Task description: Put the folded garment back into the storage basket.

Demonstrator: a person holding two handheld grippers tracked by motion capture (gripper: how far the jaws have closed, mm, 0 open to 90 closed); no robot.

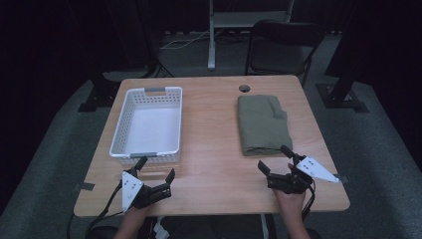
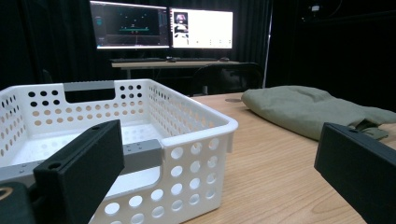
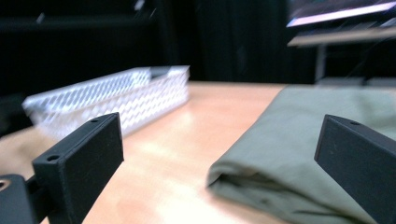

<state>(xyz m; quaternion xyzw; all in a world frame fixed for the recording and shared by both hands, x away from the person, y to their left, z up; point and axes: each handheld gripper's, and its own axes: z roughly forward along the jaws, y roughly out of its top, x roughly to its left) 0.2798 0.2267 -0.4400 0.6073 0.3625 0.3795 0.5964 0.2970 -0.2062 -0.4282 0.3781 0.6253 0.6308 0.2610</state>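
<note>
A folded olive-green cloth (image 1: 261, 124) lies on the right half of the wooden table (image 1: 214, 144). A white perforated basket (image 1: 148, 127) with grey handles stands empty on the left half. My left gripper (image 1: 156, 168) rests near the front edge, just in front of the basket, jaws wide apart and empty. The basket (image 2: 140, 144) looms close in the left gripper view, with the cloth (image 2: 313, 109) farther right. My right gripper (image 1: 273, 158) is open just short of the cloth's near edge. In the right gripper view the cloth (image 3: 308, 154) lies ahead between the spread jaws, untouched.
A small round grommet hole (image 1: 244, 88) sits in the table's far edge. A black folding chair (image 1: 281, 47) and a stand's metal post (image 1: 211, 35) are behind the table. A desk with two lit monitors (image 2: 163, 30) is in the background.
</note>
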